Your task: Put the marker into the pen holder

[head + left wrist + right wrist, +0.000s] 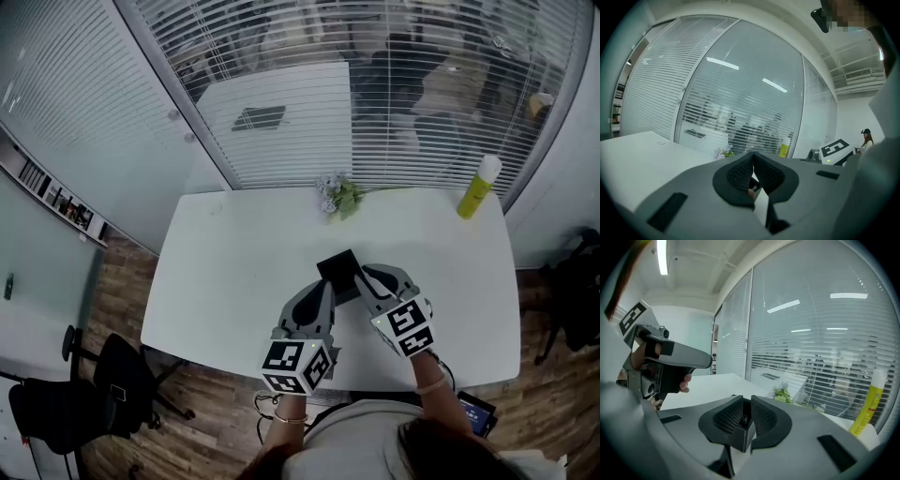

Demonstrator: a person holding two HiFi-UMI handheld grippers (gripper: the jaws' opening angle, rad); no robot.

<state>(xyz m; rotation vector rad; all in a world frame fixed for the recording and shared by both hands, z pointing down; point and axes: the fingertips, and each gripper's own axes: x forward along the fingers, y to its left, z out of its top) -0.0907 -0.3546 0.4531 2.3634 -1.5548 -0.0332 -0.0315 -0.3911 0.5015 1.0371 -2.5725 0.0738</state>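
A black square pen holder (339,267) stands at the middle of the white table (216,281). My right gripper (364,279) meets it from the right. In the right gripper view the jaws are shut on the pen holder's wall (740,437). My left gripper (326,289) sits against the holder's left side. Its jaws are almost together in the left gripper view, on a thin dark marker (749,191) with a reddish tip. Most of the marker is hidden by the pads.
A yellow spray bottle (478,187) stands at the table's far right corner. A small bunch of flowers (336,195) lies at the far edge. Blinds and glass walls rise behind the table. A black office chair (112,394) stands on the floor at the left.
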